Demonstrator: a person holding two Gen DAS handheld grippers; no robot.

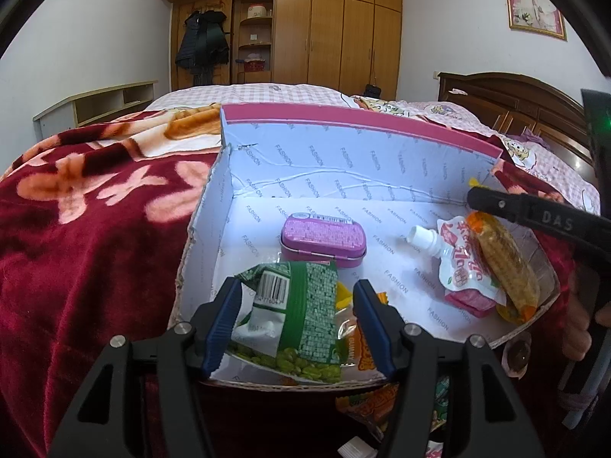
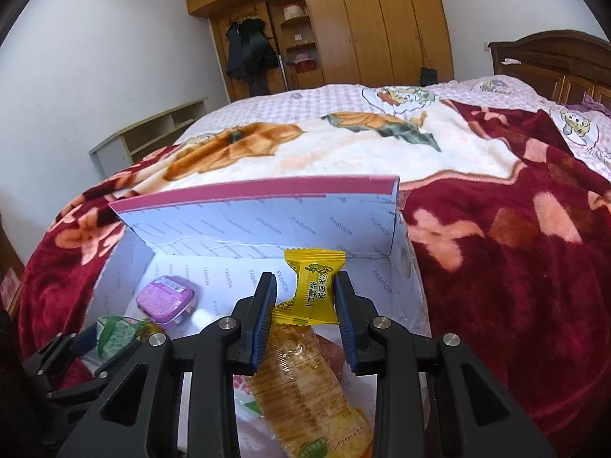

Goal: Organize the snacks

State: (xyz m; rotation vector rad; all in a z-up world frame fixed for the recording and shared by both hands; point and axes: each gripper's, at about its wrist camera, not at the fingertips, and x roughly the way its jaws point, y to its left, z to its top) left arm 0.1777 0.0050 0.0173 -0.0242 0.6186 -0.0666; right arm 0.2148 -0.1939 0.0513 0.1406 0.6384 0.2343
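An open cardboard box [image 1: 343,160] with a pink rim lies on the red blanket. In it are a purple tin [image 1: 322,238], a white spout pouch [image 1: 462,259] and a long yellow cracker pack [image 1: 504,263]. My left gripper [image 1: 296,309] is shut on a green pea bag [image 1: 294,313] over the box's near left corner. In the right wrist view my right gripper [image 2: 305,297] is shut on a small yellow candy packet [image 2: 315,290] above the cracker pack [image 2: 305,385], inside the box [image 2: 267,225]. The purple tin [image 2: 166,299] and the green bag [image 2: 114,334] lie to its left.
Orange snack packets [image 1: 366,400] lie on the blanket in front of the box. The bed with its red floral blanket [image 1: 95,210] stretches all around. A wooden headboard [image 1: 515,103] is at the right, wardrobes [image 1: 324,30] at the back.
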